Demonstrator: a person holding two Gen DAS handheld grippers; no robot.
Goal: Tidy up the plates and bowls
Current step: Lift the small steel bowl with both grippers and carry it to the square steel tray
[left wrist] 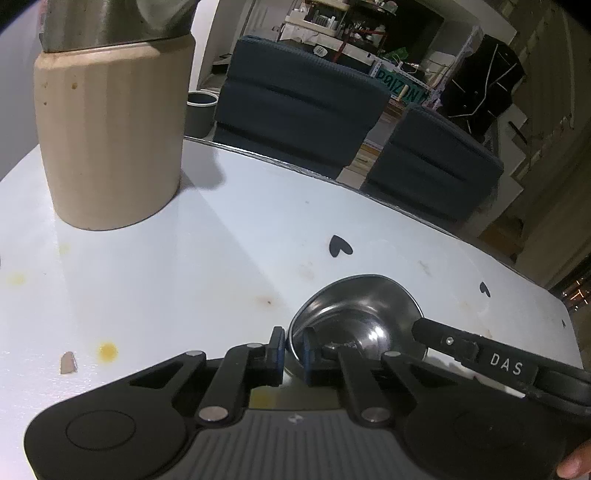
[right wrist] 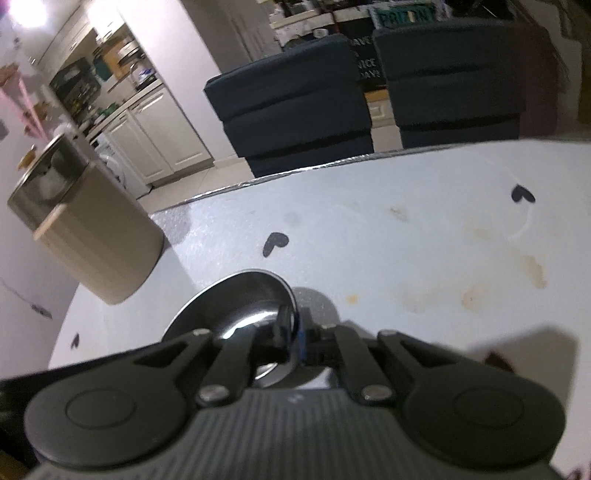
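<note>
A small shiny steel bowl (left wrist: pixel 356 314) sits low over the white table (left wrist: pixel 184 266). My left gripper (left wrist: pixel 291 349) is shut on the bowl's near-left rim, one pad outside and one inside. My right gripper (right wrist: pixel 290 328) is shut on the right rim of the same steel bowl (right wrist: pixel 243 302); its black finger shows in the left wrist view (left wrist: pixel 450 338) at the bowl's right edge. A tall beige ribbed canister (left wrist: pixel 110 129) with a steel bowl on top (left wrist: pixel 110 22) stands at the far left; it also shows in the right wrist view (right wrist: pixel 99 236).
The table carries black heart stickers (left wrist: pixel 339 246) and yellow stains (left wrist: pixel 108 350). Two dark blue chairs (left wrist: pixel 295 107) stand beyond the far edge, with a grey bin (left wrist: pixel 201 110) on the floor. A kitchen (right wrist: pixel 122 92) lies beyond at the left.
</note>
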